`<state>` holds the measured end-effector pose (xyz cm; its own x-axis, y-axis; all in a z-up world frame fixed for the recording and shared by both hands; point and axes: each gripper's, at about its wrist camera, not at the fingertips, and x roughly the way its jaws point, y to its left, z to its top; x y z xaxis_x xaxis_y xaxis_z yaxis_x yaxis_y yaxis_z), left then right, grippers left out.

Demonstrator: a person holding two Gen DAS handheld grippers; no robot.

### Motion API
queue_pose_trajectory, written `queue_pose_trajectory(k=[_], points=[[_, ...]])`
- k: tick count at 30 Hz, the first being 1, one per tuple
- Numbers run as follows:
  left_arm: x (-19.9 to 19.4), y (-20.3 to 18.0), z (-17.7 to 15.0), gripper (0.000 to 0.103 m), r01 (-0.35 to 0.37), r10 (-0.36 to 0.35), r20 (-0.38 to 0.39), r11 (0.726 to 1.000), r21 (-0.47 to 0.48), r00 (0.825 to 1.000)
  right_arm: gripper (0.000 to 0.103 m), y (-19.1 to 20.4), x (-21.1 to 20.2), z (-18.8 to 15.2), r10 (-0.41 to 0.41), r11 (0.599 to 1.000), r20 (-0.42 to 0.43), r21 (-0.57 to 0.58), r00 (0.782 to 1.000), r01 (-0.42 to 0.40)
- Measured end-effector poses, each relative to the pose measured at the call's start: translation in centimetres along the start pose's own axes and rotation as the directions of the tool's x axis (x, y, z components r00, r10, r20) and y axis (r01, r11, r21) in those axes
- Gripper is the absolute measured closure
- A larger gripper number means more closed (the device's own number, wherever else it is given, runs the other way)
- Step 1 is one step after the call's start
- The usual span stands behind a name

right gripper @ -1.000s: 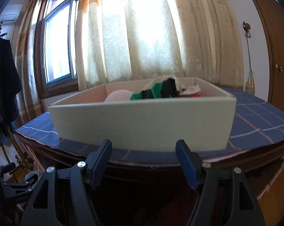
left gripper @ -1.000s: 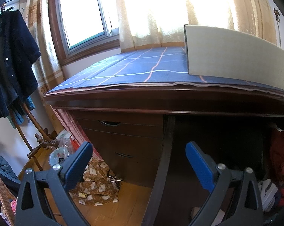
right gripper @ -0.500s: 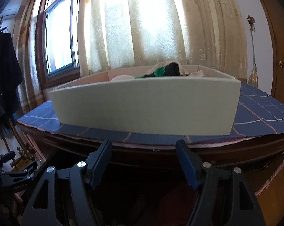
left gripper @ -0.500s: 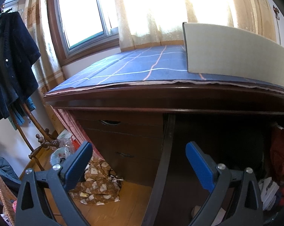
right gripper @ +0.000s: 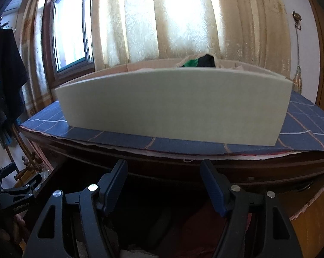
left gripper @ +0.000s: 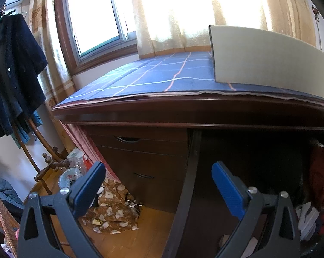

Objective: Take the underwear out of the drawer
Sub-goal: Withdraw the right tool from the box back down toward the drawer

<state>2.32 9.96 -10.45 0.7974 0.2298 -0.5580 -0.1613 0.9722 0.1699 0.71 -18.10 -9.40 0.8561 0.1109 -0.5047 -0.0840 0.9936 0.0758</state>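
Both grippers are hanging released and empty — the right gripper is sitting nearer, below the drawer, whose underwear is peeking above it — the left gripper is pointing off beside.

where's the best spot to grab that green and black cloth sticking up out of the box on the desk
Probably the bunched peak of the green and black cloth, the only part showing above the box wall. Come from above with the right gripper, which is open and empty, low before the desk edge. The tall front wall blocks a level approach; the rest of the cloth is hidden.
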Motion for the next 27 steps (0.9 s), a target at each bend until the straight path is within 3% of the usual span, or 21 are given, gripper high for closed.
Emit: queue_pose_trajectory(k=[3,7,13,22,27], points=[[0.0,0.3,0.0,0.002,0.007,-0.007,-0.002,1.0,-0.013,1.0,0.031,0.2,0.6,0.0,0.039,0.999,-0.055,-0.013,0.998,-0.04],[-0.1,0.2,-0.1,0.002,0.008,-0.008,0.001,1.0,-0.01,1.0,0.031,1.3,2.4,-0.8,0.05,0.995,-0.205,-0.075,0.977,-0.066],[-0.1,0.2,-0.2,0.002,0.018,-0.018,-0.002,1.0,-0.011,1.0,0.031,2.6,5.3,-2.7,0.109,0.991,-0.444,-0.023,0.89,-0.133],[-0.2,0.4,-0.1,0.002,0.026,-0.026,0.001,0.999,-0.019,1.0,0.031,2.3,4.1,-4.4,0.157,0.985,-0.518,0.027,0.841,-0.168],[-0.2,0.5,-0.1,0.002,0.022,-0.022,0.001,0.999,-0.028,1.0,0.031,4.8,2.8,-4.8,0.193,0.965,-0.535,-0.05,0.823,-0.259]])
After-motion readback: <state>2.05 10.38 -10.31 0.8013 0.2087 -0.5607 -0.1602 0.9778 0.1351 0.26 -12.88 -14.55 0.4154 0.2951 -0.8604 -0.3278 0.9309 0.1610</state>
